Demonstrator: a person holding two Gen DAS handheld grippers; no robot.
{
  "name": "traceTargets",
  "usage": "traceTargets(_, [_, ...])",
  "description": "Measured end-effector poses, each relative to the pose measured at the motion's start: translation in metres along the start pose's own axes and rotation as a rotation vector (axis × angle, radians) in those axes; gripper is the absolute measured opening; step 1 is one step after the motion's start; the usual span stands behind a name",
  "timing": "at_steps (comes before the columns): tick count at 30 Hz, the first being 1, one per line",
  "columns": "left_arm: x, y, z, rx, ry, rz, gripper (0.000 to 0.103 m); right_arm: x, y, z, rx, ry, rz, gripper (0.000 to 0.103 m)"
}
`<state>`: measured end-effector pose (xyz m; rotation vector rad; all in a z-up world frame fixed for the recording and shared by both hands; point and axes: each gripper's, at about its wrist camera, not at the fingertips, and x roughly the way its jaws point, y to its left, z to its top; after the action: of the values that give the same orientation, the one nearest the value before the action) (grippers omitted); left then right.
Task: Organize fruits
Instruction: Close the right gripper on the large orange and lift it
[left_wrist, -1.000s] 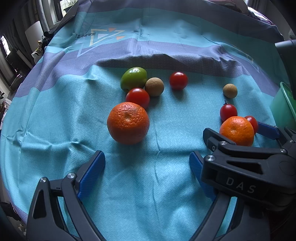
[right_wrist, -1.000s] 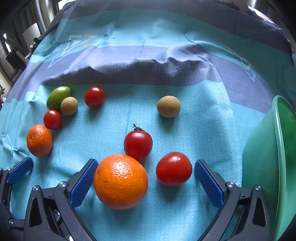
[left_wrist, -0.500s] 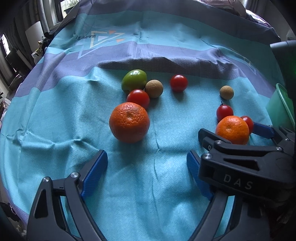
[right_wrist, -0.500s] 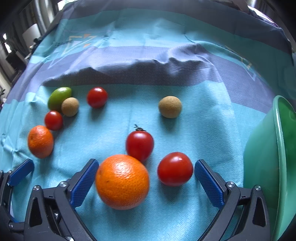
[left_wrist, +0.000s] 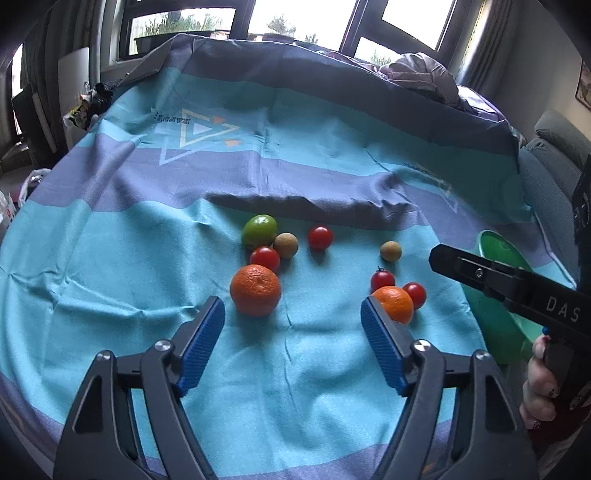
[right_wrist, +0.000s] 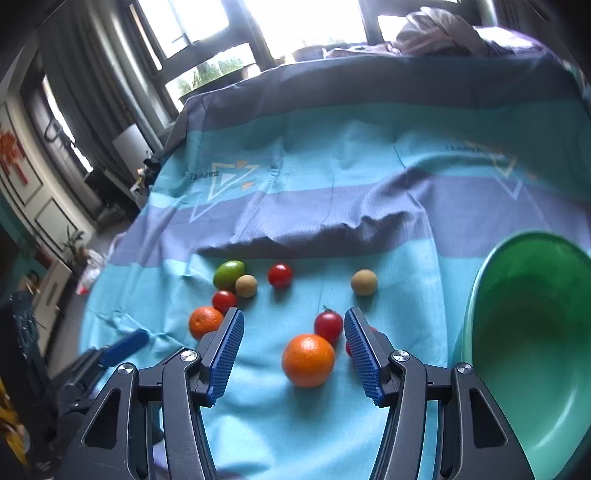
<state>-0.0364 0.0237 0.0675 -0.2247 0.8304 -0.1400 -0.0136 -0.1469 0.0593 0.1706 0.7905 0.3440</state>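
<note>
Fruit lies on the blue striped cloth (left_wrist: 110, 295). On the left are a green fruit (left_wrist: 259, 230), a brown round fruit (left_wrist: 285, 245), two tomatoes (left_wrist: 265, 258) and an orange (left_wrist: 255, 290). On the right are a second orange (right_wrist: 308, 360), a stemmed tomato (right_wrist: 328, 325) and a brown fruit (right_wrist: 364, 282). My left gripper (left_wrist: 291, 310) hovers above the cloth near the left orange, jaws closing on nothing. My right gripper (right_wrist: 293, 317) hangs over the second orange, which shows between its closing pads, untouched. Its right finger mostly hides another tomato (left_wrist: 414, 294).
A green bowl (right_wrist: 532, 350) stands at the right edge of the cloth. A fold (right_wrist: 332, 232) runs across the cloth behind the fruit. A person's hand (left_wrist: 539, 380) holds the right gripper. Windows and bedding lie beyond the far edge.
Both grippers have risen and tipped upward, so the fruit looks smaller and the windows show. Both pairs of jaws have narrowed, the right more. No fruit has moved.
</note>
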Motion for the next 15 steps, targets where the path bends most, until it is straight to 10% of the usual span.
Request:
traceTargets(4, [0.016,-0.011,-0.004,-0.014,0.075,-0.115,0.055,0.01,-0.006,-0.003,0.098,0.053,0.075,0.059])
traceTargets(15, [0.07,-0.049,-0.008,0.008,0.255,-0.286,0.056,0.055,-0.02,-0.013,0.121,0.182,0.054,0.059])
